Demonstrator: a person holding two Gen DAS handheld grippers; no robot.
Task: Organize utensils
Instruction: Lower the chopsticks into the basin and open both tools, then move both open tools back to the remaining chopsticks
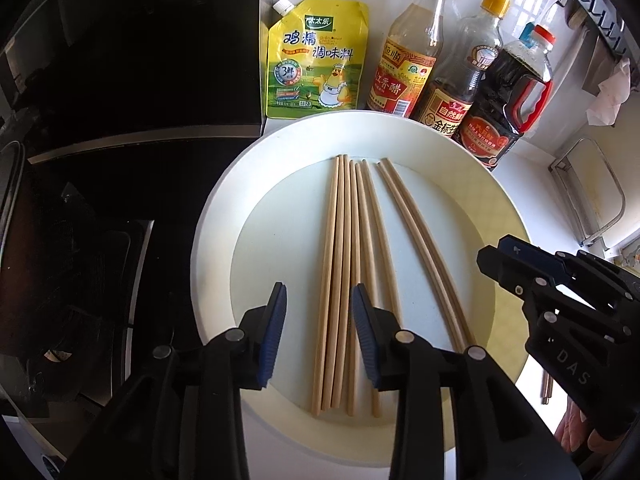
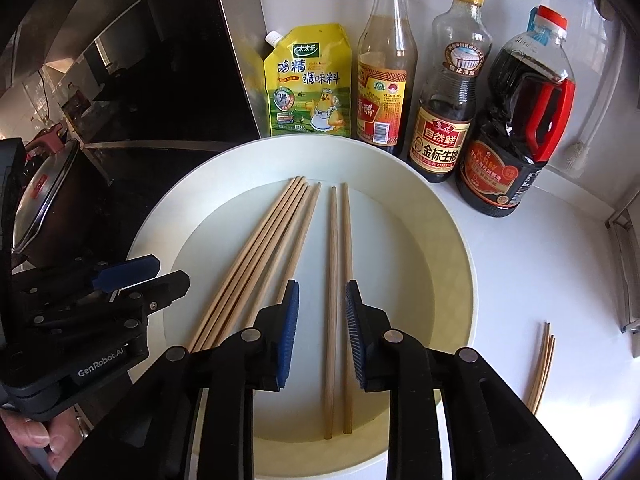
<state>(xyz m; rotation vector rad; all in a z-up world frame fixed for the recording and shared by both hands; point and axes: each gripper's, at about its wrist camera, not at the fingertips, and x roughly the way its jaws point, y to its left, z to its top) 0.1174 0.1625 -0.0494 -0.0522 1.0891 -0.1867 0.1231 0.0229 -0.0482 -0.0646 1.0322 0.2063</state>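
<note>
Both grippers hover over the plate [image 2: 460, 240] with jaws parted and nothing held. Directly beneath the right gripper [image 2: 322, 296], a separate pair of chopsticks [image 2: 340, 280] lies between its blue pads [image 2: 290, 320], long axis running straight ahead along the fingers, so a plain descent and squeeze looks enough to take them. Beneath the left gripper [image 1: 319, 300], a bundle of chopsticks [image 1: 340, 260] lies likewise lengthwise between the fingers, the strays of the bundle spreading just past its right pad. Each tool is nearest to its own group; the right gripper's target is the cleaner one, I judge, since its two sticks lie apart from the rest.

To the right gripper's right, off the plate on the white counter [image 2: 540, 264], a few more chopsticks [image 2: 542, 364] lie together. Farther ahead, beyond the plate's far rim, stand a yellow seasoning pouch [image 2: 306, 84], a vinegar bottle [image 2: 386, 68], a soy sauce bottle [image 2: 448, 92] and a dark jug with a red handle [image 2: 516, 120], none blocking the reach. To the left sits a dark stove area with a pot [image 2: 48, 200].
</note>
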